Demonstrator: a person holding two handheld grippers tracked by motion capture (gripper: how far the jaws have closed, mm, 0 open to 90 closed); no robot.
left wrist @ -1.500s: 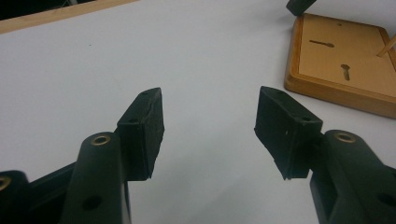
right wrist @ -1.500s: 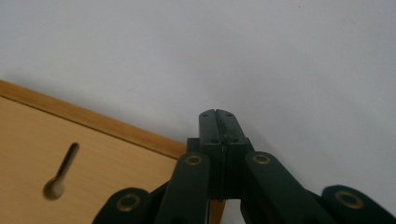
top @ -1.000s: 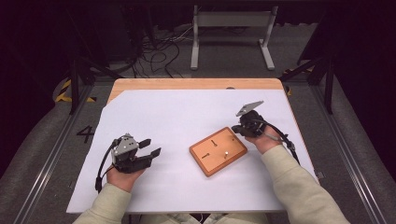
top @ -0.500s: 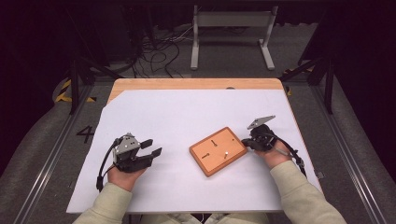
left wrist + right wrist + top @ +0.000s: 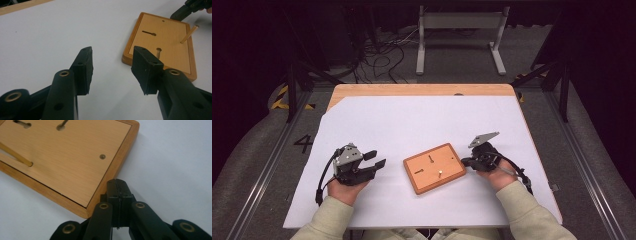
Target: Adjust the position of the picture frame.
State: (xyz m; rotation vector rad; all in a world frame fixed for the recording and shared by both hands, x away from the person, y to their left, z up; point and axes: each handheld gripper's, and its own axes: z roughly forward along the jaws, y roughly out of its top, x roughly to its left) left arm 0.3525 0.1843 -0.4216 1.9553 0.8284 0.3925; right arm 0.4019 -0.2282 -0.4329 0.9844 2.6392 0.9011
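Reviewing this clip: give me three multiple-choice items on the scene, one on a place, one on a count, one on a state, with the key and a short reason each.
1. Where does the flat rectangular orange-brown wooden board lie?
A. on the white sheet, between the two grippers
B. on the floor
C. on the bare wood strip at the far edge

2. How many keyhole-shaped slots does its face show?
A. none
B. two
C. five

3. How do the right gripper's jaws stand?
A. wide open
B. shut on the board
C. shut, with nothing between them

Key: 1 A, the high view shows it between the left gripper and the right one. 2 B, the left gripper view shows two. 3 C, the pads meet beside the board's corner.
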